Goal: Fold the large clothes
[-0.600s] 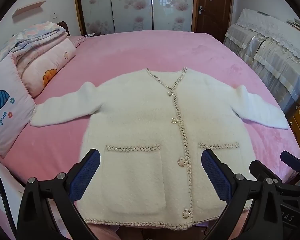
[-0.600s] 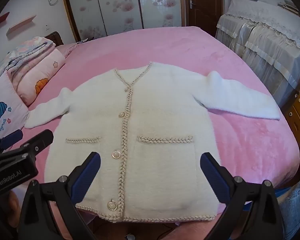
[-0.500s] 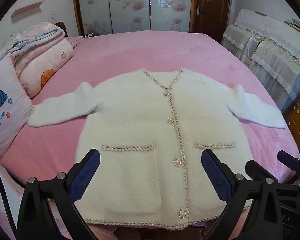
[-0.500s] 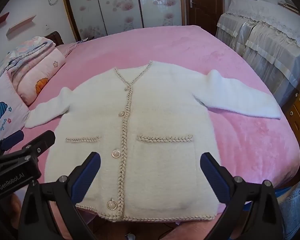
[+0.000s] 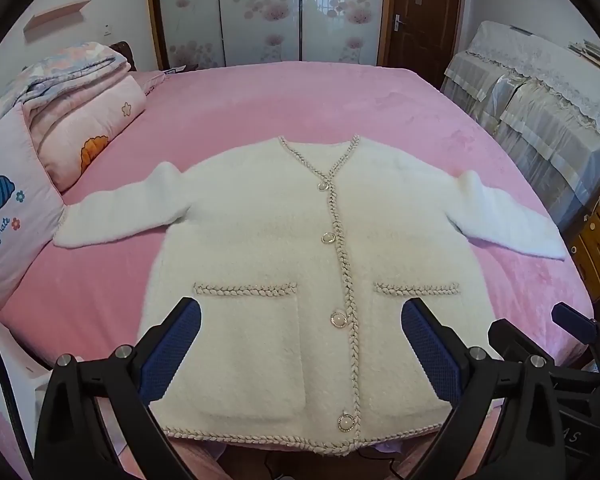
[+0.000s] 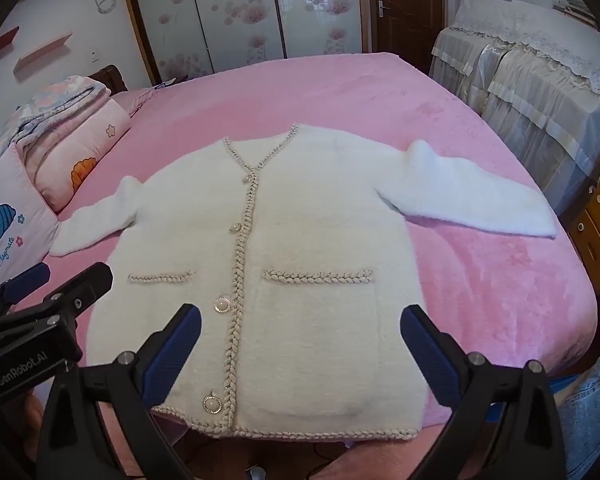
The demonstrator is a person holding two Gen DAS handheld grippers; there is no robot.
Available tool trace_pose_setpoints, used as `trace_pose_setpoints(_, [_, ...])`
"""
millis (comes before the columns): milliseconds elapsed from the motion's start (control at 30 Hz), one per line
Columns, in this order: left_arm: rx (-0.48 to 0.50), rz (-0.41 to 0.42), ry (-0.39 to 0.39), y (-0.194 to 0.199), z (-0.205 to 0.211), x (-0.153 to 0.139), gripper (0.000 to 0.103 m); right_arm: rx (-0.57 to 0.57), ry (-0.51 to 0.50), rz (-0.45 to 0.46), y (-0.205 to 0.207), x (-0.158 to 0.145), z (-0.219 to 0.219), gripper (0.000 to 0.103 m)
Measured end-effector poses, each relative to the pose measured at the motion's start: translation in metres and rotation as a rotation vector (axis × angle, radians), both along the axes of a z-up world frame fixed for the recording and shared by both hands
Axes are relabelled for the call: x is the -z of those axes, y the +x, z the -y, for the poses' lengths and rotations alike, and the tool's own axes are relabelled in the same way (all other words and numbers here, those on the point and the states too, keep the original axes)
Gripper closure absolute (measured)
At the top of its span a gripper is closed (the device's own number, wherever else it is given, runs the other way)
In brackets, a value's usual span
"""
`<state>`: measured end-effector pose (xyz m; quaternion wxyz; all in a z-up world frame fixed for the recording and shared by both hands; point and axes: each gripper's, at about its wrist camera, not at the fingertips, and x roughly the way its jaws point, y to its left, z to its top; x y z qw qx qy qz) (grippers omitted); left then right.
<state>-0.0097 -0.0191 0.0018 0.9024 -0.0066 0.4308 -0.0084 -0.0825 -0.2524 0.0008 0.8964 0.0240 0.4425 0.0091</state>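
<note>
A white fluffy cardigan (image 5: 268, 240) with braided beige trim, pearl buttons and two front pockets lies flat and buttoned on the pink bed (image 5: 300, 104), both sleeves spread out sideways. It also shows in the right wrist view (image 6: 320, 240). My left gripper (image 5: 300, 348) is open and empty, held above the cardigan's lower hem. My right gripper (image 6: 300, 348) is open and empty, above the hem too. The right gripper shows at the right edge of the left wrist view (image 5: 540, 344); the left gripper shows at the left edge of the right wrist view (image 6: 48, 292).
Folded quilts and pink pillows (image 5: 60, 120) are stacked at the bed's left side. A lace-covered sofa (image 5: 540, 112) and a wooden drawer unit (image 5: 596, 240) stand to the right. Wardrobe doors (image 5: 268, 12) and a dark door (image 5: 424, 12) are behind the bed.
Both grippers have drifted slightly; the cardigan sits a little more to the left in the left wrist view. The cardigan itself has not moved.
</note>
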Motion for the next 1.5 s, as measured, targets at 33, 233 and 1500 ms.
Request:
trace_pose_setpoints(33, [0.003, -0.005, -0.005, 0.000, 0.001, 0.001, 0.003, 0.001, 0.006, 0.000, -0.001, 0.000, 0.002, 0.003])
trace_pose_setpoints(233, [0.009, -0.028, -0.015, -0.003, 0.001, 0.005, 0.003, 0.009, 0.011, 0.003, -0.002, -0.001, 0.009, 0.003])
trace_pose_setpoints(1500, [-0.004, -0.077, -0.063, 0.000, -0.004, 0.013, 0.003, 0.013, 0.011, -0.003, -0.003, -0.001, 0.010, 0.003])
